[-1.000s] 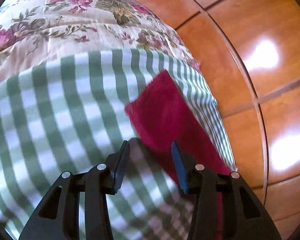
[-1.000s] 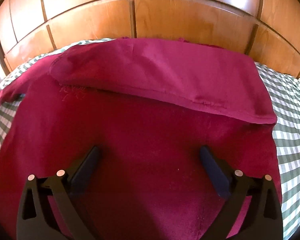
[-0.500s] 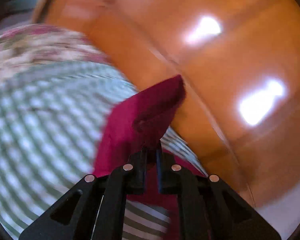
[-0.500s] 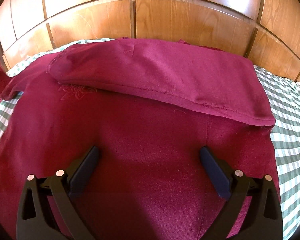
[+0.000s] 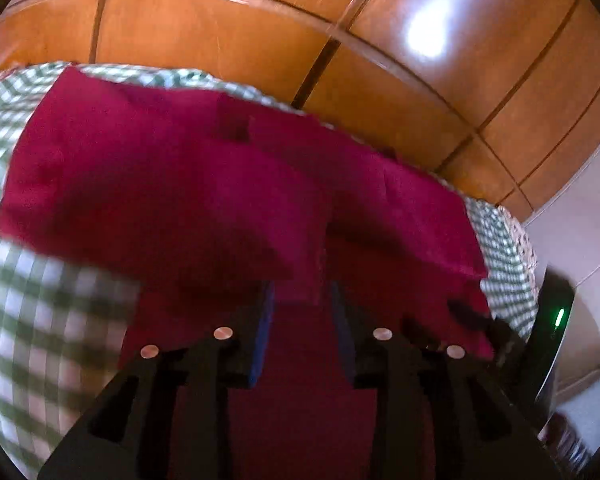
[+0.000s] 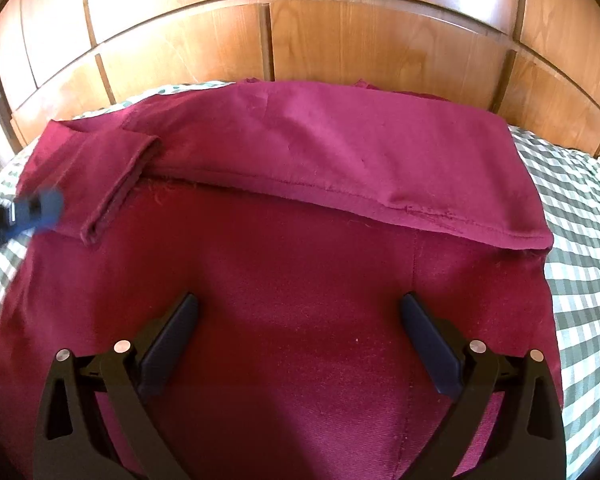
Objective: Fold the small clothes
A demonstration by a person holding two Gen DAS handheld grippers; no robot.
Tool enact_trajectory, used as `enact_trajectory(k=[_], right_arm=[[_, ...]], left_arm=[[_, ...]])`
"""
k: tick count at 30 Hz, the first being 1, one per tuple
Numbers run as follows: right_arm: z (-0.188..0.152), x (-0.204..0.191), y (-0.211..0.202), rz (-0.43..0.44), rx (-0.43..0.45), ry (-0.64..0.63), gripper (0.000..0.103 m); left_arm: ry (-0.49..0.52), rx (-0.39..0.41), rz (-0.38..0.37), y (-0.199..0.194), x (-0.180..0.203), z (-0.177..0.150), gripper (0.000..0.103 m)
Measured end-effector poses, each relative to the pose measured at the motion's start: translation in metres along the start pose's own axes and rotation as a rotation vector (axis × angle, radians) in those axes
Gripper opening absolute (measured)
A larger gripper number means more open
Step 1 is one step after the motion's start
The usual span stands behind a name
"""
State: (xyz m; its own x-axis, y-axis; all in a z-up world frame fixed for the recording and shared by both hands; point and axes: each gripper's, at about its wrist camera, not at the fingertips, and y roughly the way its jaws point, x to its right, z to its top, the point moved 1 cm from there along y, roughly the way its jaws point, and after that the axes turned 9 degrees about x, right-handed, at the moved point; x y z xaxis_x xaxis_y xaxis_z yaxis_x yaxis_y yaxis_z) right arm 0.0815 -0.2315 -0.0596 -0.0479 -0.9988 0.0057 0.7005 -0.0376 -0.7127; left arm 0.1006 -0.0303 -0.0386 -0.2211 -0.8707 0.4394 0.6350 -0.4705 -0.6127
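The dark red garment [image 6: 300, 264] lies spread flat on a bed covered with a green-and-white checked sheet [image 6: 580, 240], its far edge close against a wall of glossy wooden panels [image 6: 380, 48]. The far part of the garment is folded toward the viewer, making a long band with a stitched hem that runs across the cloth from left to lower right. At the left end a sleeve [image 6: 112, 184] is turned in over the body of the garment, its cuff lying on the red cloth near the fold.

The right gripper [image 6: 300, 324] hangs over the near half of the garment, pointing down at it, its jaws spread wide with only flat cloth showing between them; it grips nothing. The folded band lies beyond its fingertips, well clear of them.

The left gripper [image 5: 302, 316] is over the left side of the garment [image 5: 180, 200], seen blurred in its own view. Its jaws are opening, with a narrow gap between the blue pads [image 5: 262, 336]. A flap of red cloth sits in front of that gap and just above it, and the pads do not appear to press on it. From the right wrist view this gripper [image 6: 28, 212] shows as a blurred blue-and-black shape at the left edge, just beside the turned-in sleeve.
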Motion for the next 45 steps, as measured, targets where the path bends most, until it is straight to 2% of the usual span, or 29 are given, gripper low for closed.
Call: enact_trajectory(k=[2, 4, 8, 10, 12, 13, 14, 15, 17, 20, 21, 24, 27, 33, 37, 40, 45], right_arm=[[0.007, -0.002, -0.005, 0.030, 0.000, 0.017, 0.075], [0.020, -0.011, -0.011, 0.149, -0.001, 0.060, 0.065], [0.042, -0.049, 0.004, 0.354, -0.063, 0.121, 0.059], [0.047, -0.071, 0.020, 0.383, -0.102, 0.114, 0.058], [0.053, -0.095, 0.041, 0.364, -0.134, 0.087, 0.052], [0.056, -0.102, 0.045, 0.351, -0.135, 0.074, 0.036], [0.063, -0.112, 0.046, 0.347, -0.134, 0.043, 0.010], [0.066, -0.117, 0.042, 0.345, -0.130, 0.022, 0.004], [0.086, -0.121, 0.009, 0.338, -0.014, -0.024, 0.004], [0.119, -0.102, -0.037, 0.357, 0.136, 0.000, 0.004], [0.130, -0.086, -0.058, 0.352, 0.199, 0.022, 0.004], [0.143, -0.035, -0.086, 0.291, 0.283, 0.079, 0.004], [0.137, 0.009, -0.079, 0.188, 0.270, 0.113, 0.004], [0.092, 0.100, -0.026, -0.008, 0.135, 0.252, 0.004], [0.066, 0.131, 0.006, -0.081, 0.057, 0.301, 0.004], [0.050, 0.139, 0.027, -0.086, 0.009, 0.329, 0.004], [0.048, 0.138, 0.027, -0.072, 0.022, 0.337, 0.004]], left_arm=[[-0.001, 0.003, 0.009, -0.010, -0.008, -0.009, 0.031], [-0.019, 0.008, 0.025, -0.015, -0.023, -0.016, 0.031], [-0.062, 0.004, 0.046, -0.016, -0.046, -0.023, 0.031], [-0.073, 0.008, 0.039, -0.015, -0.050, -0.027, 0.031], [-0.077, 0.011, 0.037, -0.013, -0.052, -0.029, 0.031], [-0.076, 0.011, 0.038, -0.011, -0.052, -0.030, 0.031], [-0.072, 0.014, 0.041, -0.010, -0.052, -0.031, 0.031], [-0.069, 0.017, 0.041, -0.010, -0.051, -0.031, 0.031], [-0.067, 0.021, 0.042, -0.010, -0.052, -0.033, 0.031], [-0.067, 0.025, 0.048, -0.007, -0.051, -0.033, 0.031], [-0.064, 0.026, 0.051, -0.008, -0.051, -0.034, 0.031], [-0.061, 0.029, 0.058, -0.011, -0.051, -0.037, 0.031], [-0.053, 0.028, 0.070, -0.011, -0.048, -0.037, 0.031], [-0.032, 0.019, 0.098, -0.004, -0.039, -0.035, 0.031], [-0.068, -0.008, 0.115, -0.002, -0.035, -0.027, 0.031], [-0.088, 0.009, 0.116, -0.005, -0.034, -0.010, 0.031], [-0.048, 0.084, 0.110, -0.003, -0.024, 0.033, 0.031]])
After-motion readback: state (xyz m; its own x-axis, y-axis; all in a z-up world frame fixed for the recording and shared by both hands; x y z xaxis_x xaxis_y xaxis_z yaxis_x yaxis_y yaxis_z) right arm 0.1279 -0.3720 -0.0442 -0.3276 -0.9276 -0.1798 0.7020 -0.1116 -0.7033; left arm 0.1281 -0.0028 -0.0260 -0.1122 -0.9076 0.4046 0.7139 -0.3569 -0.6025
